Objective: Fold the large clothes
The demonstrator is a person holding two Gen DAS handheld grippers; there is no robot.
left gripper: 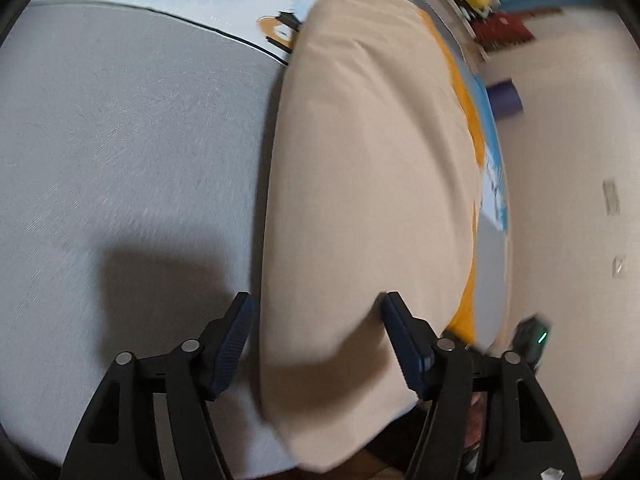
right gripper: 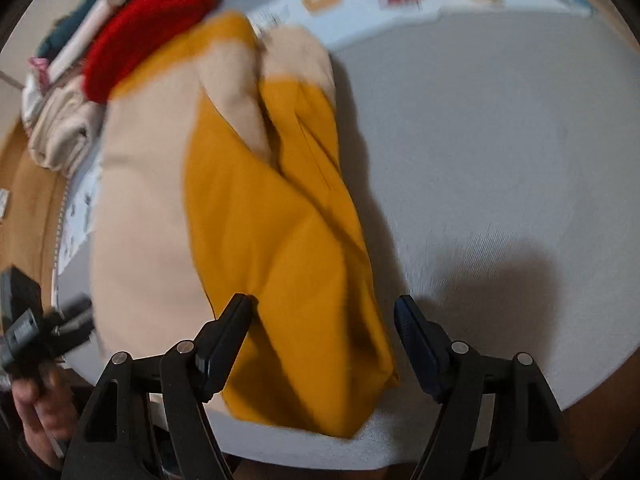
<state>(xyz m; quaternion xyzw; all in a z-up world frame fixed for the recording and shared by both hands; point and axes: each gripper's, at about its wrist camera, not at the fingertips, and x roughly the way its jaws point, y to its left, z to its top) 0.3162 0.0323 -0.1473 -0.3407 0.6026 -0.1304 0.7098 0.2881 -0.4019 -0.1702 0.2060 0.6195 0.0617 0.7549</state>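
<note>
Looking down both wrist cameras, we see the beige-and-mustard garment (left gripper: 360,184) lying folded into a long strip on the grey sheet (left gripper: 120,140) that covers the work surface.

Left gripper (left gripper: 316,312): tongs spread, pointing steeply down over the near end of the garment. Beige fabric sits between the fingers (left gripper: 236,336), but the pads do not press on it. Mustard layer peeks out along the garment's far edge from this view.

Right gripper (right gripper: 324,312): tongs spread too, over the mustard half of the garment (right gripper: 280,216). The cloth's near corner lies between the fingers (right gripper: 228,340), no pinch visible. We cannot tell if the left-hand pad grazes the fabric; blur there.

From the right wrist view, the left gripper's body (right gripper: 32,324) and the person's hand (right gripper: 36,404) holding it sit just beside the garment's beige side.

Beyond the far end of the garment: a red cloth (right gripper: 148,28) and a pile of pale folded clothes (right gripper: 64,132), the red one touching or overlapping the garment's far end. A light-blue printed sheet (left gripper: 240,0) runs beyond the grey sheet, past the garment. Gripper shadows fall on the grey sheet beside the garment.
</note>
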